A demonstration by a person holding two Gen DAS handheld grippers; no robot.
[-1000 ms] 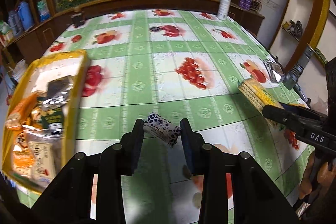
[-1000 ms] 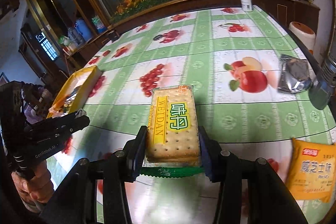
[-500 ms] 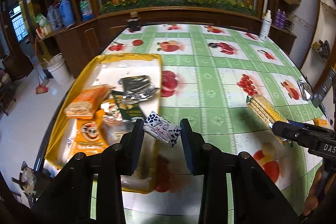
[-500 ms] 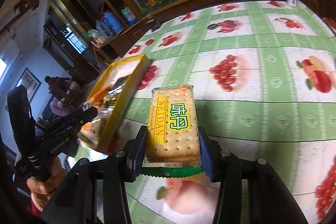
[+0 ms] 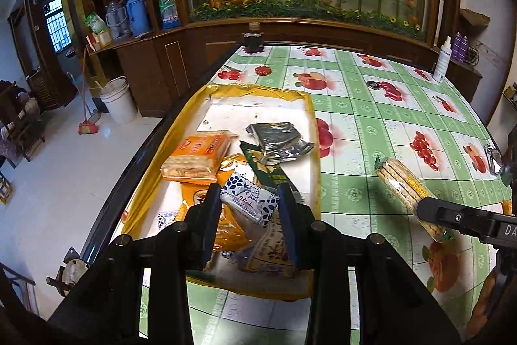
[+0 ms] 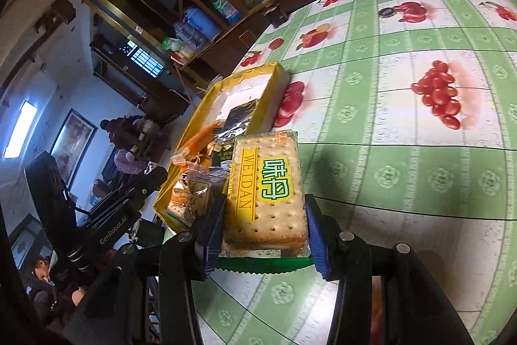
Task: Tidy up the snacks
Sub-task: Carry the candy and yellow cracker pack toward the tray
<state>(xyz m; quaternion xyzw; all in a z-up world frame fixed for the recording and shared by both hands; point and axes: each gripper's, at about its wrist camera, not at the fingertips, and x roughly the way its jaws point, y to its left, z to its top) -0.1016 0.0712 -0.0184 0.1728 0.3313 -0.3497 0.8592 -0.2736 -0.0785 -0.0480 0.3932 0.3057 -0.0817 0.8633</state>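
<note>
My left gripper [image 5: 249, 203] is shut on a small white packet with dark blue spots [image 5: 248, 202], held above the near end of a yellow tray [image 5: 315, 125]. In the tray lie an orange cracker pack [image 5: 197, 157], a silver foil pouch [image 5: 279, 143], a dark green pack [image 5: 268, 172] and other snacks. My right gripper [image 6: 263, 225] is shut on a WEIDAN cracker pack with a green and yellow label [image 6: 266, 189], held over the tablecloth just right of the tray [image 6: 269, 86]. In the left wrist view that cracker pack [image 5: 404, 186] shows at the right, in the right gripper [image 5: 426, 209].
The table has a green checked cloth with fruit prints [image 5: 387, 105]. A white spray bottle [image 5: 442, 60] and a dark jar [image 5: 253, 37] stand at its far edge. A foil packet [image 5: 492, 156] lies at the right. The table's left edge drops to a tiled floor with a bucket [image 5: 118, 101].
Both grippers have swung left with their packs. The spotted packet has gone from over bare cloth to over the tray. The cracker pack has come up beside the tray.
</note>
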